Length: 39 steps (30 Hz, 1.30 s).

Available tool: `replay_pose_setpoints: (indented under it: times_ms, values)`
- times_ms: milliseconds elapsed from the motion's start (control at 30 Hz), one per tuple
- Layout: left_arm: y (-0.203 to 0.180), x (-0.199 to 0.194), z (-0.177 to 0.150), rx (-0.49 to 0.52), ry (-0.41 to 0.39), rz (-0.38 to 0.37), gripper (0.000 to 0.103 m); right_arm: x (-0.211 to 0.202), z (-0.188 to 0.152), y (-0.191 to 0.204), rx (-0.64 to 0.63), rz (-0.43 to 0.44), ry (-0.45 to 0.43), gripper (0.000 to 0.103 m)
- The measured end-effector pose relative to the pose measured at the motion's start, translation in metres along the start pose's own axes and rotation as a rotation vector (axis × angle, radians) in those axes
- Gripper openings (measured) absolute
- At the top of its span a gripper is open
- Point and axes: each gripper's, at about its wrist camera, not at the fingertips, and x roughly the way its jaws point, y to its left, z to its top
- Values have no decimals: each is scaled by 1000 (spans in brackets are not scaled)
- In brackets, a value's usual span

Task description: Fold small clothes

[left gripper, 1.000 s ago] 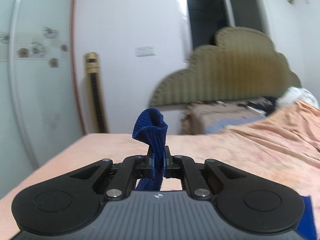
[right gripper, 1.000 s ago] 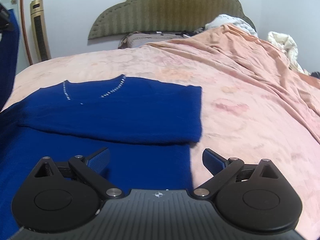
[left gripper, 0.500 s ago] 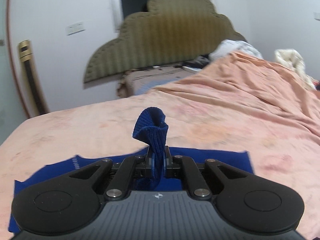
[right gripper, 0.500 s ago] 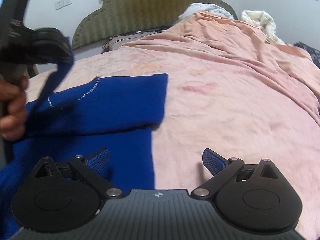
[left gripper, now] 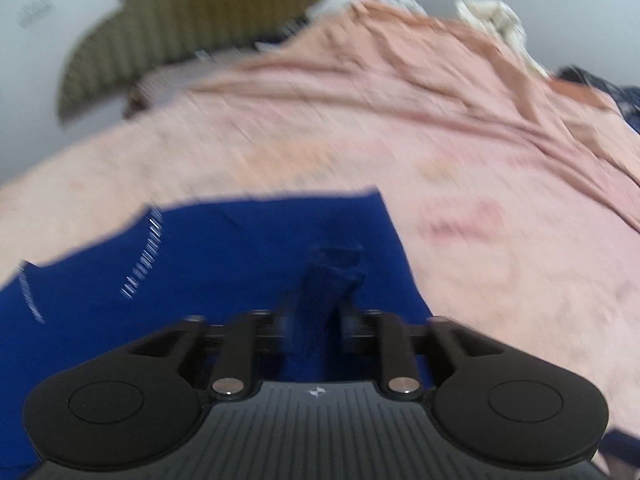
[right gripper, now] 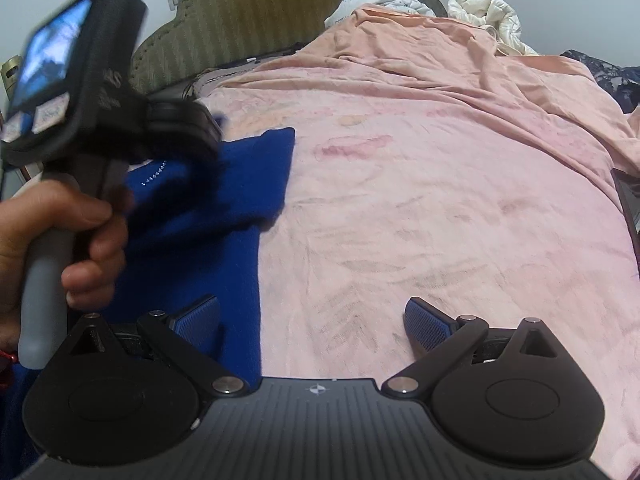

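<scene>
I'm holding the left gripper [left gripper: 312, 322] clamped on a bunched bit of the blue sweater [left gripper: 200, 280]. It looks like a sleeve end, though the left view is too blurred for me to be sure. The pinched cloth is sticking up past the fingers, over the body of the sweater.

From the right wrist view, I'm seeing that left gripper [right gripper: 216, 128] hanging above the sweater [right gripper: 240, 184], with my left hand [right gripper: 76, 240] wrapped round its handle. A strip of blue cloth is trailing from it down toward the garment.

I'm keeping the right gripper [right gripper: 312, 320] spread wide and holding nothing. Its left pad [right gripper: 196, 320] is sitting over the near blue edge, its right pad [right gripper: 428, 324] over bare bedspread [right gripper: 440, 220].

The sweater is lying on the pink bedspread, at the left of the bed, neckline with its sparkly trim [right gripper: 156, 174] pointing toward the headboard [right gripper: 260, 12]. One flap is already lying across the top, making a straight right edge, so I'm judging one side fold as done.

Left to do, as I'm reading it: lay this pinched piece flat across the body, let go, then fold bottom to top. I'm guessing roughly midway. Risk I'm watching: the knit is dragging and rumpling the layer underneath when I'm setting it down.

Pillows and a white quilt [right gripper: 484, 12] are piled far up the bed, well apart from the work.
</scene>
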Motion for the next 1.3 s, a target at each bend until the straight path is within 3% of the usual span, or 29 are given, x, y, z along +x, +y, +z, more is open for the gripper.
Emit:
replay_pose_setpoints:
  times_ms: [33, 67, 233, 300, 400, 467, 533, 600, 667, 733, 800, 867, 900, 967, 1000, 1100, 1167, 1267, 1300]
  values:
    - [1, -3, -2, -3, -1, -20, 77, -1, 0, -1, 0, -2, -1, 100]
    - [3, -8, -3, -7, -23, -37, 87, -1, -1, -1, -1, -6, -3, 100]
    - [23, -50, 7, -23, -114, -172, 90, -5, -2, -3, -16, -34, -10, 100]
    - [45, -72, 8, -62, -182, -88, 90, -5, 0, -4, -20, -53, -11, 100]
    - [81, -94, -3, -66, -246, 145, 90, -3, 11, -3, -26, -53, -32, 100]
    - [107, -103, -21, -23, -256, 298, 90, 1, 25, 6, -37, 0, -71, 101]
    - [131, -104, -44, -4, -220, 416, 90, 10, 43, 20, -58, 113, -111, 102]
    - [158, -103, -68, -37, -152, 456, 90, 24, 60, 39, -82, 240, -123, 102]
    - [184, -101, -89, -103, -88, 447, 90, 43, 73, 58, -97, 354, -121, 102]
    - [204, -95, -104, -165, -32, 459, 90, 69, 83, 71, -94, 420, -69, 102]
    - [220, -87, -116, -204, 15, 493, 90, 98, 89, 78, -100, 383, 20, 102]
    - [227, -95, -125, -225, 6, 516, 90, 124, 90, 78, -123, 252, 124, 98]
    - [229, -105, -131, -233, -16, 520, 90, 124, 87, 77, -146, 192, 115, 93]
    - [231, -123, -142, -264, -39, 506, 90, 100, 84, 75, -177, 107, 49, 99]
    - [234, -132, -150, -296, -41, 478, 90, 82, 82, 72, -174, 98, 2, 99]
    - [249, -152, -171, -416, -27, 350, 90, 32, 65, 58, -179, 181, -125, 103]
    - [264, -165, -190, -484, -8, 272, 90, 17, 51, 52, -201, 190, -108, 103]
    - [276, -179, -209, -529, -16, 173, 89, 13, 35, 30, -164, 222, -2, 98]
    - [279, -180, -212, -538, -21, 133, 84, 10, 29, 22, -143, 242, 16, 95]
